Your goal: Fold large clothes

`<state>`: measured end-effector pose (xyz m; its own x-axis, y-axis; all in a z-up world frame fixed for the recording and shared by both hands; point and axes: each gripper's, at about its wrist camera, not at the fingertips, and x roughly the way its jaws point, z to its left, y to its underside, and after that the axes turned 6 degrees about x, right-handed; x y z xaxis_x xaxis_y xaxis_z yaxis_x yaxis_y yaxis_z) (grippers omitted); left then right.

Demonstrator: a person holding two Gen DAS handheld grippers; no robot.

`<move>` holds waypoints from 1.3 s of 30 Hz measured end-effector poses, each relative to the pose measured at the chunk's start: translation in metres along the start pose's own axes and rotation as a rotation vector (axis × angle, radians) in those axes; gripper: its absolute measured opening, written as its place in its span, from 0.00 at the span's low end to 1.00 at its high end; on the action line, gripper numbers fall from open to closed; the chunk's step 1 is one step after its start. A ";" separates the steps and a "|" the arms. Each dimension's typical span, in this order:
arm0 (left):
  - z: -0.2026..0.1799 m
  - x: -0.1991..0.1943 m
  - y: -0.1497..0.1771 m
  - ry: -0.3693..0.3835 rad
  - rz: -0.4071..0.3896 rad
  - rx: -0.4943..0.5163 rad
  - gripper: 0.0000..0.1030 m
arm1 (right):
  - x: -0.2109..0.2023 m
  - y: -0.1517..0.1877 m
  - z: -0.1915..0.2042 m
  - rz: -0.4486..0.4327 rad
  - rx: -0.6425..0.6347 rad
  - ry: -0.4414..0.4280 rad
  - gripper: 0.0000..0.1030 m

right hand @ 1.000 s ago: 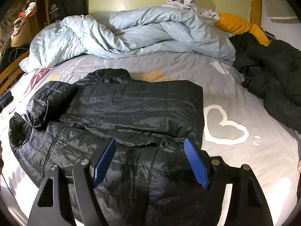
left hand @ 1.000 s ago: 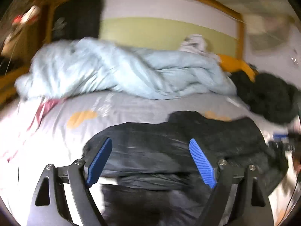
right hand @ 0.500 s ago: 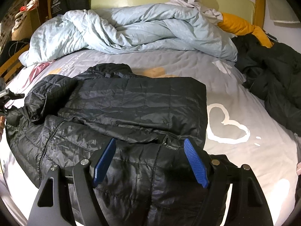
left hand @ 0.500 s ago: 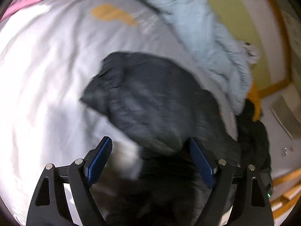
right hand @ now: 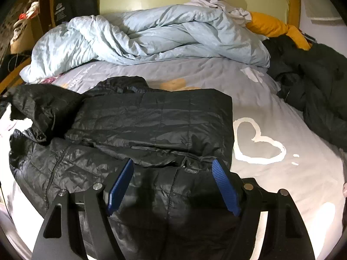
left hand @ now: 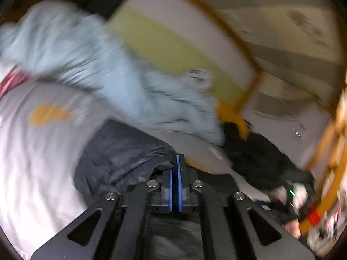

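Black quilted jacket [right hand: 151, 117] lies on the bed [right hand: 282, 184], partly folded — one panel laid back over the body, hood and a sleeve bunched toward the left edge in the right wrist view. Left gripper [left hand: 174, 169]: jaws have just been closing and now stand pressed together, with a fold of the jacket's dark fabric [left hand: 121, 158] crowded against the tips; it looks like a thin pinch of cloth, though blur keeps me from being sure how much is caught. Right gripper [right hand: 173, 186]: jaws spread wide, hovering over the near hem of the jacket, gripping nothing. Beyond the jacket, a rumpled pale blue duvet [right hand: 151, 36] is heaped at the headboard end, and a second dark coat [right hand: 314, 86] sprawls along the bed's right side, well apart from the jacket. Risks from here, as I judge them — the left pinch is shallow and the shell fabric is slick, so a quick pull could slide the cloth out and drop the fold crooked. The filling is puffy, so any fold laid down may spring open unless it is pressed flat. If the left side is drawn across while the right holds nothing down, the whole jacket may drag over the sheet instead of folding, undoing the panel already laid.
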<state>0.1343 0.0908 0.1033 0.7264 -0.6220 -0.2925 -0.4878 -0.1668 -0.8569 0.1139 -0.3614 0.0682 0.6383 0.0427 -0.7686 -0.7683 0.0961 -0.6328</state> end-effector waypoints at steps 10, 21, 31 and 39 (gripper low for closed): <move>-0.147 0.073 0.112 0.087 0.281 0.440 0.03 | -0.017 -0.002 0.012 -0.044 0.042 -0.050 0.74; -0.161 0.058 0.142 0.037 0.355 0.502 0.25 | -0.050 -0.003 0.026 -0.135 -0.029 -0.083 0.74; -0.107 0.010 0.063 -0.278 0.116 0.388 0.43 | -0.053 0.020 0.086 -0.187 -0.211 -0.128 0.74; -0.029 0.018 0.050 -0.507 0.171 0.305 0.43 | -0.031 0.047 0.175 -0.048 -0.343 -0.308 0.74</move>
<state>0.1086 0.0493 0.0675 0.8261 -0.1671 -0.5382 -0.5121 0.1760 -0.8407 0.0667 -0.1843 0.0787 0.6182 0.3443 -0.7066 -0.6753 -0.2275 -0.7016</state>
